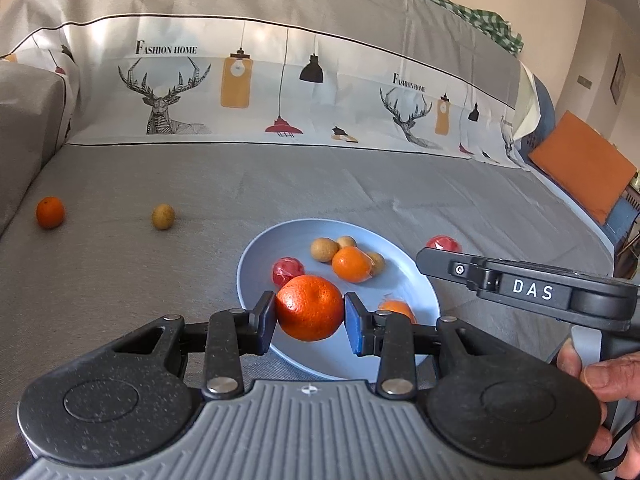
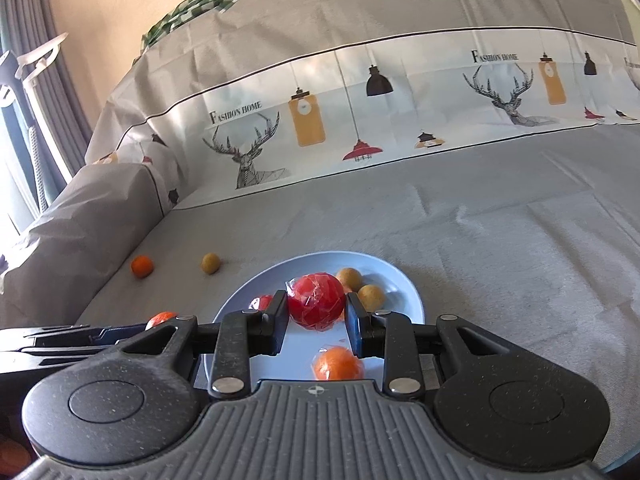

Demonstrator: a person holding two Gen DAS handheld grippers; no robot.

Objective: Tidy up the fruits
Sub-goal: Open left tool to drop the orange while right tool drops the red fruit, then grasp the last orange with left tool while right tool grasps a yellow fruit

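My left gripper (image 1: pixel 310 312) is shut on a large orange (image 1: pixel 309 307), held over the near side of a light blue plate (image 1: pixel 276 240). On the plate lie a wrapped red fruit (image 1: pixel 287 271), a wrapped orange (image 1: pixel 351 264), small tan fruits (image 1: pixel 323 249) and another wrapped orange (image 1: pixel 394 309). My right gripper (image 2: pixel 317 314) is shut on a wrapped red fruit (image 2: pixel 316 306) above the same plate (image 2: pixel 404 292). A loose orange (image 1: pixel 50 212) and a tan fruit (image 1: pixel 163 216) lie on the grey cover to the left.
The fruits lie on a grey sofa cover (image 1: pixel 160 280) with a printed backrest (image 1: pixel 240 92) behind. A grey armrest (image 1: pixel 28 128) stands at the left. An orange cushion (image 1: pixel 584 168) lies at the far right. The right gripper's body (image 1: pixel 528 288) reaches in beside the plate.
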